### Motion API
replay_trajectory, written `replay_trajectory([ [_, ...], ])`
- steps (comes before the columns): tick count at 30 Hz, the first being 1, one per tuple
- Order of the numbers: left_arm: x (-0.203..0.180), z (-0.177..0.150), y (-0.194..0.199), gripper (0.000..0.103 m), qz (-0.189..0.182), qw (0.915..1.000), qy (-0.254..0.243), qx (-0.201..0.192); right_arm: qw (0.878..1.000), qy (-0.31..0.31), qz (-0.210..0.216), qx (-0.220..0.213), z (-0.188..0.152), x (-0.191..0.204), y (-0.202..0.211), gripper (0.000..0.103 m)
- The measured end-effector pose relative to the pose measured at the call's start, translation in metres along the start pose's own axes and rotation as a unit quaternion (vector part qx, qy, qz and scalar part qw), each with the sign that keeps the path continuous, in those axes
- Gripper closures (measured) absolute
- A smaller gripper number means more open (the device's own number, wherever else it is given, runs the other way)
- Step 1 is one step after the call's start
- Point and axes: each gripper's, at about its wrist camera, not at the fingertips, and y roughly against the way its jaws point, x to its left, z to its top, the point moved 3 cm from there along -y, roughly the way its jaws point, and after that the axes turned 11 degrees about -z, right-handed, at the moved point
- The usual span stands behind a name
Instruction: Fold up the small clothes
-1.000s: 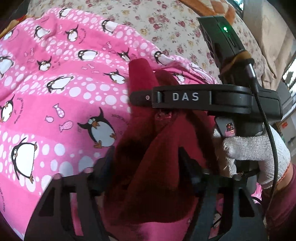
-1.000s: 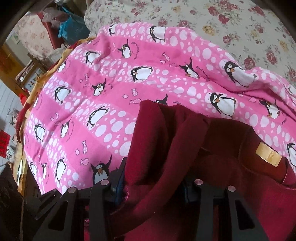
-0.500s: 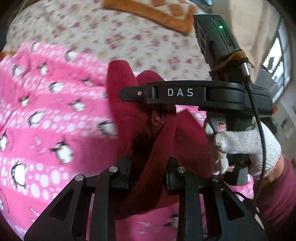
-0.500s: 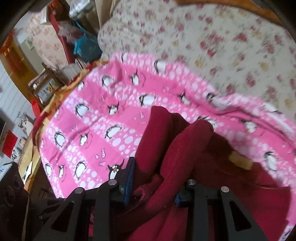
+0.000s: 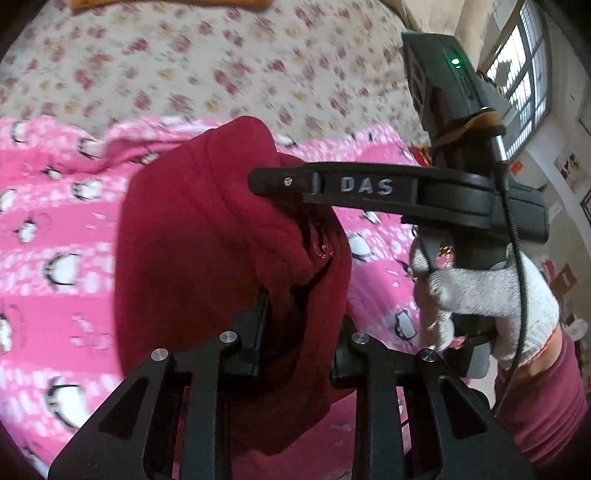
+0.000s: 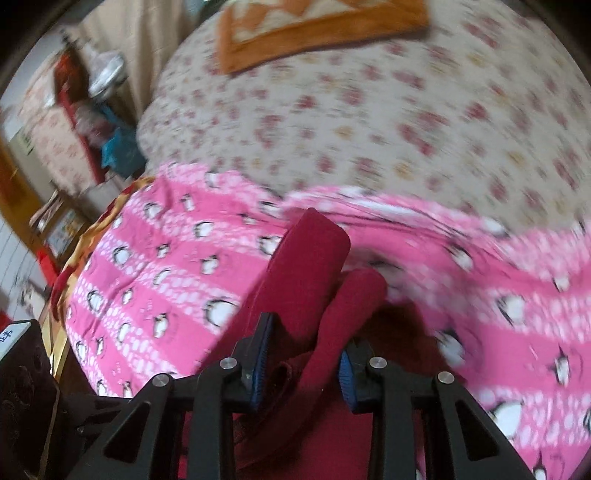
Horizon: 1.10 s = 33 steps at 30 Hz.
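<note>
Bed: cream floral bedspread (image 6: pixel 369 122), with a pink penguin-print blanket (image 5: pixel 55 236) spread over it.
Garment: dark red fleece piece of clothing (image 5: pixel 207 236), bunched and lifted above the blanket.
Left gripper (image 5: pixel 299 339): clamped on a fold of the red fleece.
Right gripper (image 6: pixel 303 354): pinching another fold, white-gloved hand (image 5: pixel 491 295) on its handle.

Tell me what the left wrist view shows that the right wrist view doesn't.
Only the left wrist view shows the right gripper from outside, the white-gloved right hand holding it, and a window. Only the right wrist view shows the orange-bordered cloth and cluttered shelves. Both show the dark red garment bunched between closed fingers, the pink penguin blanket and the floral bedspread.
</note>
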Motion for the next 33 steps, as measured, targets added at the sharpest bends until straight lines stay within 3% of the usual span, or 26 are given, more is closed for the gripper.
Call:
replay_trajectory([
  [4, -0.002, -0.005, -0.037, 0.08, -0.008, 0.9995, 0.02, 0.022, 0.999, -0.022, -0.041, 0.02, -0.02, -0.033, -0.024, 0.073],
  [7, -0.002, -0.005, -0.041, 0.076, -0.013, 0.9992, 0.033, 0.016, 0.996, -0.041, -0.066, 0.041, -0.033, -0.05, -0.05, 0.073],
  [9, -0.003, -0.005, -0.033, 0.068, -0.036, 0.9983, 0.041, 0.019, 0.996, -0.069, -0.052, 0.032, -0.035, -0.059, -0.052, 0.073],
  [11, -0.01, -0.008, -0.02, 0.05, -0.081, 0.9955, 0.043, 0.023, 0.995, -0.084, -0.046, 0.026, -0.034, -0.064, -0.045, 0.071],
  [12, -0.013, -0.012, -0.011, 0.047, -0.092, 0.9948, 0.036, 0.026, 0.995, -0.085, -0.05, 0.024, -0.034, -0.064, -0.038, 0.071],
  [16, -0.021, -0.025, 0.022, 0.045, -0.064, 0.9975, -0.012, 0.026, 0.995, -0.063, -0.071, 0.005, -0.035, -0.053, -0.006, 0.069],
  [20, -0.007, -0.033, 0.044, 0.045, 0.0, 0.9994, -0.034, 0.009, 0.998, -0.057, -0.035, -0.02, -0.042, -0.035, 0.031, 0.057],
  [25, 0.024, -0.041, 0.049, 0.045, 0.073, 0.9972, -0.014, -0.007, 0.999, -0.035, -0.011, -0.008, -0.061, -0.004, 0.039, 0.057],
  [29, 0.037, -0.052, 0.049, 0.045, 0.084, 0.9964, -0.006, -0.012, 0.999, -0.03, -0.02, 0.003, -0.082, 0.007, 0.034, 0.057],
  [33, 0.039, -0.064, 0.039, 0.045, 0.093, 0.9956, -0.012, 0.002, 0.998, -0.062, 0.016, -0.008, -0.095, 0.005, 0.049, 0.057],
])
